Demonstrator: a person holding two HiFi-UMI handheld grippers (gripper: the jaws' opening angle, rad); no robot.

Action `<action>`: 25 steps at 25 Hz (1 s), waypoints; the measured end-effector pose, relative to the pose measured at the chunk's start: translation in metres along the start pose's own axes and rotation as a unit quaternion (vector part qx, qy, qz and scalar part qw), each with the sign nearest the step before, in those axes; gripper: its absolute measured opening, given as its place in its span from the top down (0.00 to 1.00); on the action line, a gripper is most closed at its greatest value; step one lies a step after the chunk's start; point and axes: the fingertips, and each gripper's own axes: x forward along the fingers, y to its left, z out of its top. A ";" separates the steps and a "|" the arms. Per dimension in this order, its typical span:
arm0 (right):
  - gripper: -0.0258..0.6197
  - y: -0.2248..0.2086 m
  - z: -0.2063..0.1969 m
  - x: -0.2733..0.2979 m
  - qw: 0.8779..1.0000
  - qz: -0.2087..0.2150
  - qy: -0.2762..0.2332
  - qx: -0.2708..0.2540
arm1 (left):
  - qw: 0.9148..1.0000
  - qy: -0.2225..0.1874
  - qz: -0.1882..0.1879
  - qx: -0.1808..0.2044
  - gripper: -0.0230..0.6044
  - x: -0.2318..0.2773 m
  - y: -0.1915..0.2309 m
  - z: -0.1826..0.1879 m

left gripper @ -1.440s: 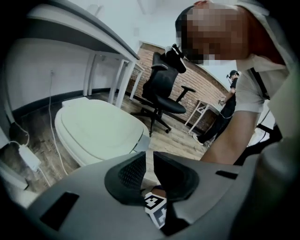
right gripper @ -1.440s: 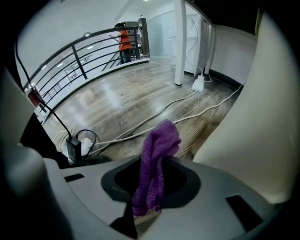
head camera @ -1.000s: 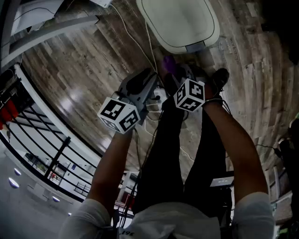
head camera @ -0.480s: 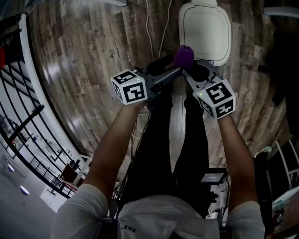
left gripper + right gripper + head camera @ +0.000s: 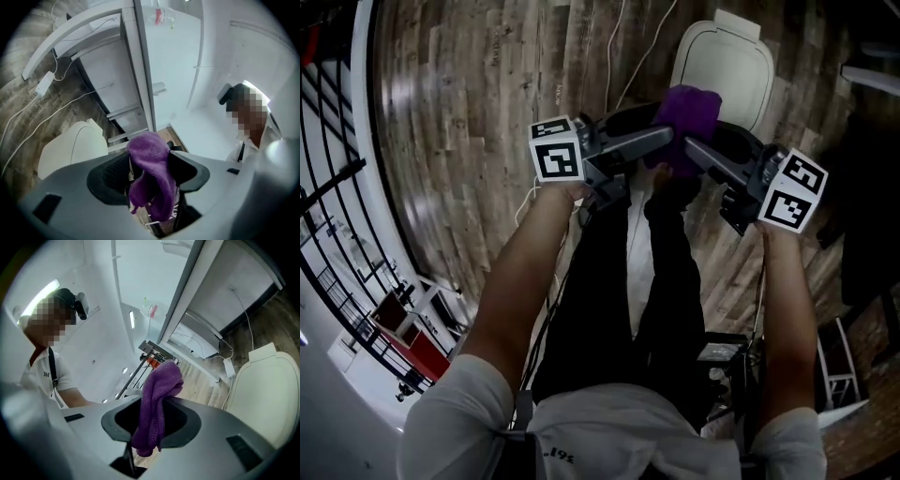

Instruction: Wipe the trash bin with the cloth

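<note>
The purple cloth (image 5: 686, 111) hangs between both grippers, held up in front of the white trash bin (image 5: 727, 66), which stands on the floor with its lid down. My right gripper (image 5: 694, 150) reaches in from the right and is shut on the cloth (image 5: 161, 390); the bin (image 5: 262, 394) lies to its right. My left gripper (image 5: 664, 141) comes from the left. In the left gripper view its jaws (image 5: 147, 187) stand wide, and the cloth (image 5: 149, 154) droops loosely between them, leaving a gap by the left pad. The bin (image 5: 70, 150) shows at lower left.
White cables (image 5: 614, 47) run over the wooden floor beside the bin, with a power adapter (image 5: 44, 84) near a white desk frame (image 5: 140, 70). A dark railing (image 5: 337, 234) borders the left. The person's legs (image 5: 647, 281) stand below the grippers.
Both grippers have lifted and spread apart with the cloth stretched between them. The view has swung, so the bin now sits at the upper right. More of the cloth shows than before.
</note>
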 end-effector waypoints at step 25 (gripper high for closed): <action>0.72 -0.044 -0.037 0.024 0.979 -0.076 0.181 -0.055 | 0.998 -0.041 -0.022 -0.042 0.82 0.003 0.036 0.002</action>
